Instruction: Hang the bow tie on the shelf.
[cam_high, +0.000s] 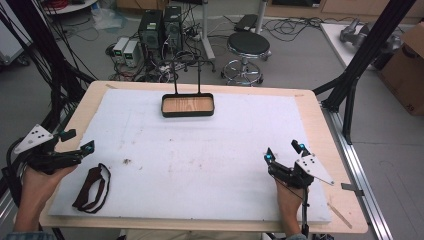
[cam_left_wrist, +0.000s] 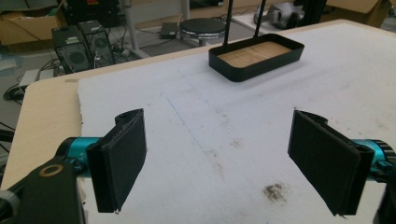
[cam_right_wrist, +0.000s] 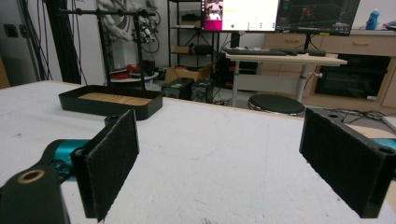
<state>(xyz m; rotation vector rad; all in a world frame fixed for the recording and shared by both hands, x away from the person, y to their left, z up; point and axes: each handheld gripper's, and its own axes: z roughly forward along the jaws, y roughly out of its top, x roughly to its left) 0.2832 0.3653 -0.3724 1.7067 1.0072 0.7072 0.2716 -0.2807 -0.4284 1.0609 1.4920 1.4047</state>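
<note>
Nearest the person's edge of the table (cam_high: 310, 107), a dark strap (cam_high: 92, 187) lies looped on the white foam mat (cam_high: 200, 160), at its near left corner. Just beyond and to its left, the left hand (cam_high: 37, 182) holds the left gripper (cam_high: 77, 141) over the mat's left edge; its jaws stand wide apart with nothing between them, only bare mat and a small brown stain (cam_left_wrist: 274, 191) below. On the other side, the right hand (cam_high: 289, 192) holds the right gripper (cam_high: 285, 151) low over the mat, jaws likewise spread wide and empty. Well beyond both, near the far edge, sits a black tray (cam_high: 187, 114) with a wooden floor, two thin black posts rising behind it. Past the table stand a round stool (cam_high: 248, 45) and computer towers (cam_high: 161, 27) on the floor
</note>
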